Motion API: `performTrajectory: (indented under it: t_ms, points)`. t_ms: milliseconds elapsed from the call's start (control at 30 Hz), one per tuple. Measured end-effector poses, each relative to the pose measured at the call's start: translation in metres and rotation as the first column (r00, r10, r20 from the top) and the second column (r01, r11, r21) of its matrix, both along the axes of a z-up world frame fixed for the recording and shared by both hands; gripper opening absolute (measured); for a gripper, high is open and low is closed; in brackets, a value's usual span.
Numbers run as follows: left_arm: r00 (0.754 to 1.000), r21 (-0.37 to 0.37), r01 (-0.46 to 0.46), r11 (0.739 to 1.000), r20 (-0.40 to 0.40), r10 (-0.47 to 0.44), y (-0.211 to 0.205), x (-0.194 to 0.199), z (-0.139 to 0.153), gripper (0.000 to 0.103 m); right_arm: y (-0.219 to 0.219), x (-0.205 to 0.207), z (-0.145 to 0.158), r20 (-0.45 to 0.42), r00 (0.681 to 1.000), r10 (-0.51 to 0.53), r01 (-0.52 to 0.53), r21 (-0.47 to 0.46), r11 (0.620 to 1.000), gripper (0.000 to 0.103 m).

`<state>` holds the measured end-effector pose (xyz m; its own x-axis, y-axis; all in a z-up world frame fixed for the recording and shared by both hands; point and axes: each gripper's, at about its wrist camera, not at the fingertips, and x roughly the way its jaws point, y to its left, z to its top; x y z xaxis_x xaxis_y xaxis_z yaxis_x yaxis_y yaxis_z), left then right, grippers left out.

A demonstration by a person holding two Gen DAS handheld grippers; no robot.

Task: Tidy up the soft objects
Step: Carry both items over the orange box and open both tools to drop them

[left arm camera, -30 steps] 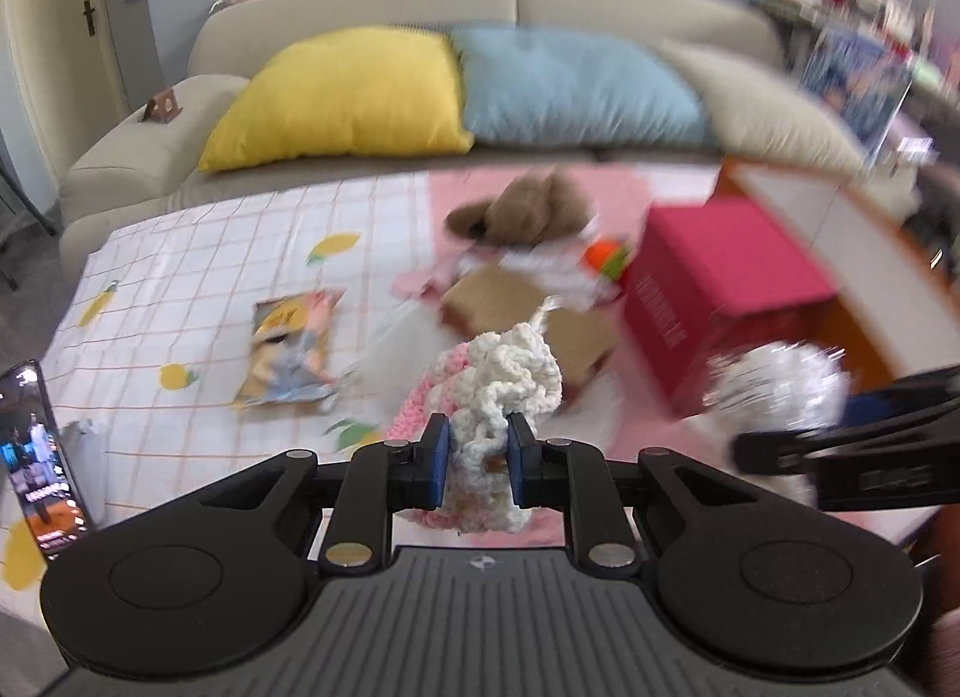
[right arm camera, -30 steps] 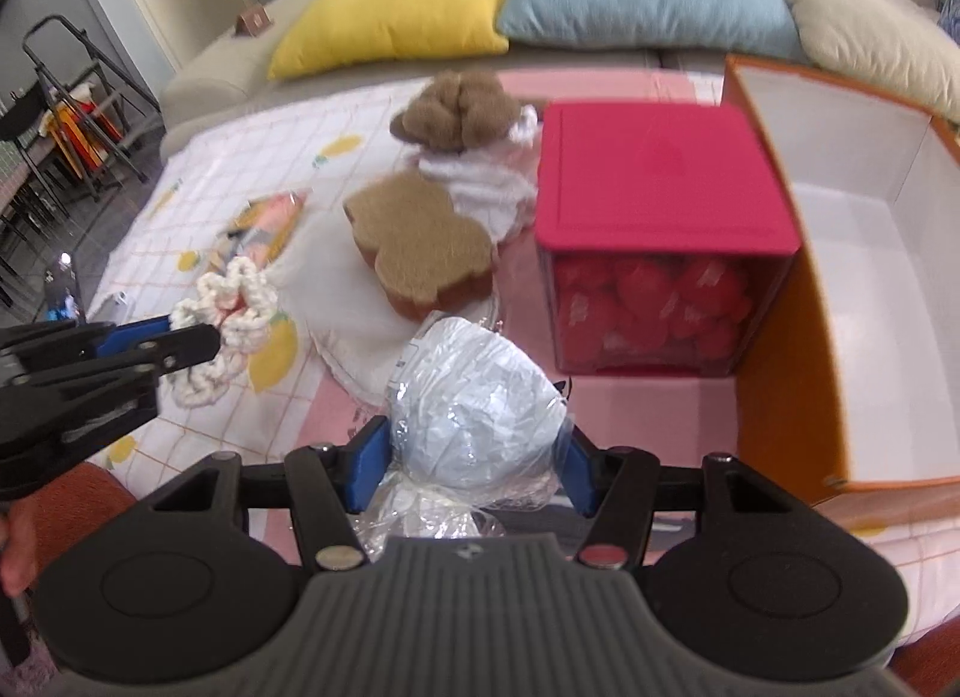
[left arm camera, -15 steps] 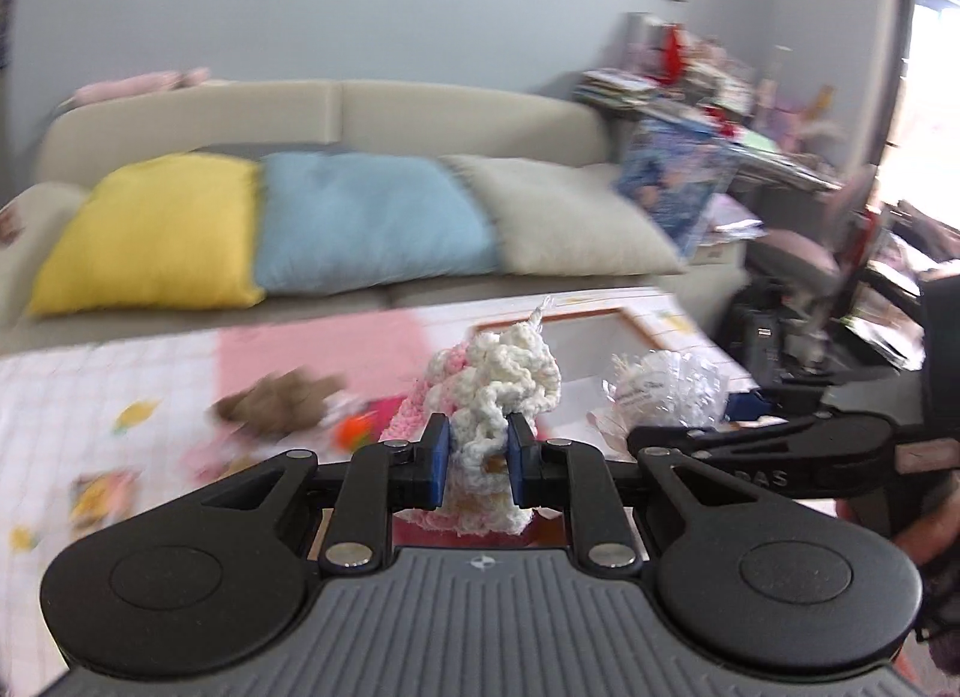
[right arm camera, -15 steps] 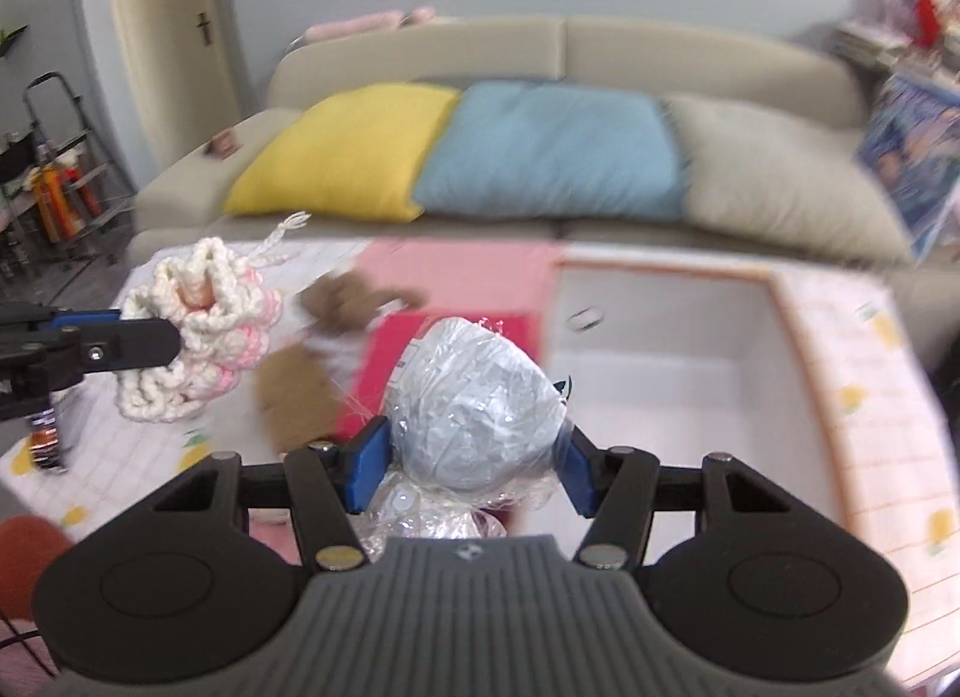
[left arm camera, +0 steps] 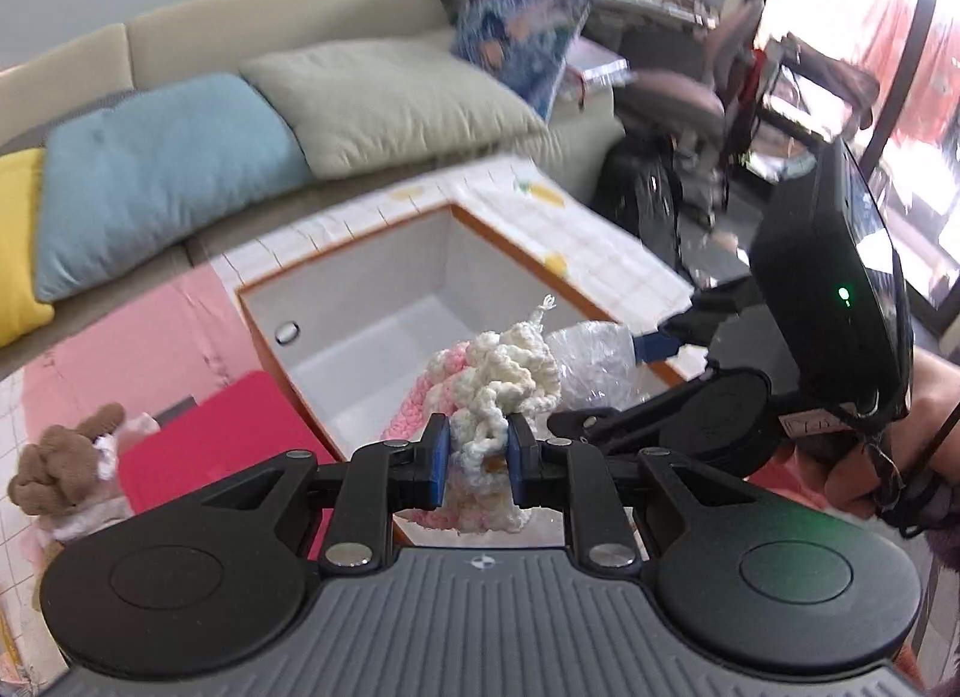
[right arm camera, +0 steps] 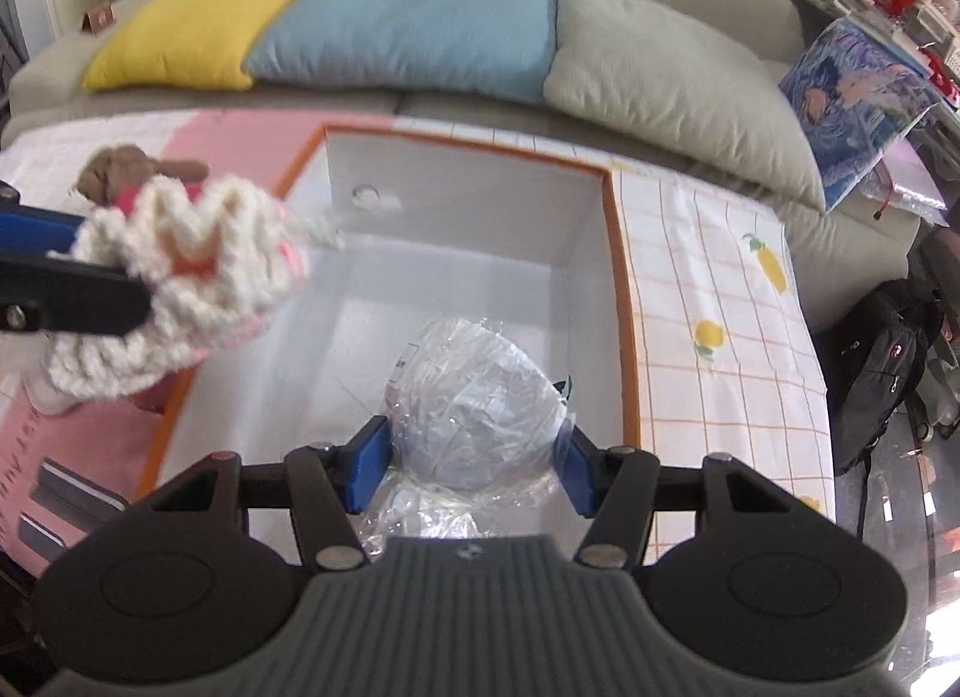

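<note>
My left gripper [left arm camera: 478,464] is shut on a cream and pink crocheted piece [left arm camera: 498,379], held above the near edge of an open orange box with a white inside [left arm camera: 384,301]. My right gripper [right arm camera: 471,460] is shut on a ball wrapped in clear plastic [right arm camera: 474,397], hanging over the same orange box [right arm camera: 456,253]. In the right wrist view the crocheted piece [right arm camera: 180,289] and the left gripper's fingers [right arm camera: 66,301] come in from the left, over the box's left wall. The wrapped ball [left arm camera: 591,352] shows just right of the crochet in the left wrist view.
A red lidded box [left arm camera: 222,445] stands left of the orange one, with a brown plush toy [left arm camera: 60,463] beyond it. Yellow, blue and grey cushions [right arm camera: 408,19] line the sofa behind the table. A black backpack [right arm camera: 882,361] sits on the floor at the right.
Both grippers swung right, from above the red box and scattered toys to above the open orange box, each keeping its hold. The left gripper also rolled.
</note>
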<state>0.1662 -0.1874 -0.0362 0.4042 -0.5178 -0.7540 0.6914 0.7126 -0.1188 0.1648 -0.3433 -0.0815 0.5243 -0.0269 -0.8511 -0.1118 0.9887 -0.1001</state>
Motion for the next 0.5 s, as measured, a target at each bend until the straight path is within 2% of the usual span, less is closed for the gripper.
performTrajectory:
  t_ms: [100, 200, 433, 500]
  points:
    - [0.998, 0.021, 0.015, 1.0, -0.067, -0.014, -0.008, 0.003, -0.015, 0.022, 0.0, 0.004, -0.016, -0.051, 0.998, 0.028, -0.03, -0.04, 0.999, 0.058]
    - [0.994, 0.038, 0.031, 0.999, -0.109, -0.027, -0.015, 0.007, -0.025, 0.022, -0.002, 0.009, -0.03, -0.101, 0.994, 0.042, -0.045, -0.031, 0.999, 0.059]
    - [0.987, 0.141, 0.066, 0.988, -0.155, -0.043, -0.032, 0.012, -0.045, 0.024, -0.005, 0.012, -0.047, -0.157, 0.986, 0.055, -0.065, -0.054, 0.996, 0.061]
    - [0.986, 0.158, 0.068, 0.985, -0.162, -0.042, -0.033, 0.011, -0.049, 0.027, -0.003, 0.012, -0.047, -0.158, 0.985, 0.061, -0.072, -0.063, 0.995, 0.065]
